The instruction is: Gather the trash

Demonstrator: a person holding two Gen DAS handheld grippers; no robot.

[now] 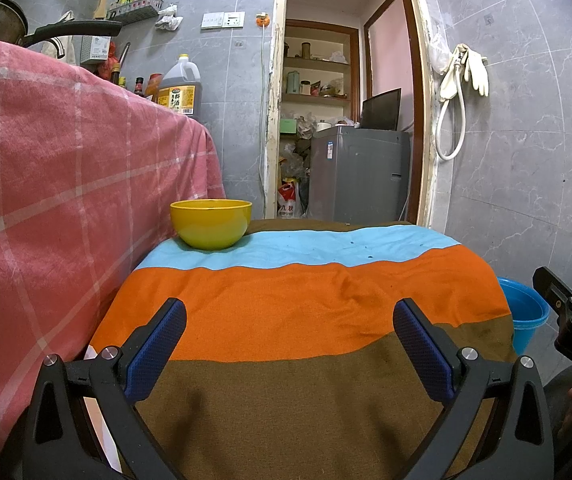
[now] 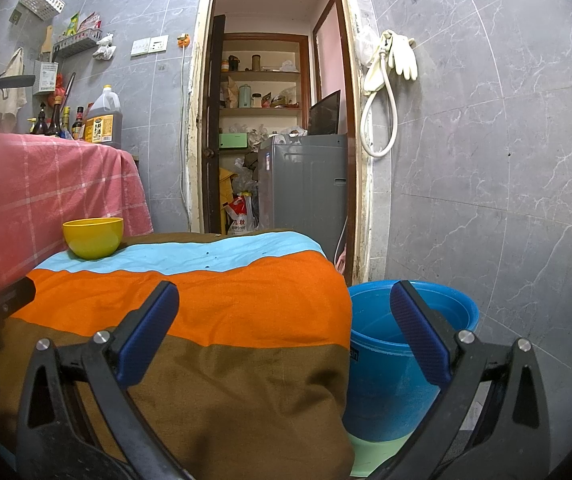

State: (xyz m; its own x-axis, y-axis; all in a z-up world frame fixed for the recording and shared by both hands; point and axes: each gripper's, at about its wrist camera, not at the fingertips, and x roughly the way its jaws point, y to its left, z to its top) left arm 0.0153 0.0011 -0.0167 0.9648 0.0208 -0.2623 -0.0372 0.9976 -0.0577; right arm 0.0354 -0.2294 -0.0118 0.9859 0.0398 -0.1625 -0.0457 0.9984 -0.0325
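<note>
At mid-left a yellow bowl [image 1: 210, 223] sits on the striped cloth's [image 1: 306, 320] blue band. The left gripper [image 1: 290, 332] hangs spread and empty lower centre. The right gripper [image 2: 284, 320], likewise spread and empty, frames a blue bucket [image 2: 386, 360] lower right.

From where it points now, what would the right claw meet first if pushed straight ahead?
Probably the striped cloth near its right edge, beside the blue bucket. The open right claw straddles that edge; depth is unclear.

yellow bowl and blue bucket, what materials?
Yellow bowl: probably plastic or melamine; smooth, uniform colour, soft sheen, though glazed ceramic is possible. Blue bucket: plastic; slightly translucent thin wall, moulded rolled rim.
</note>
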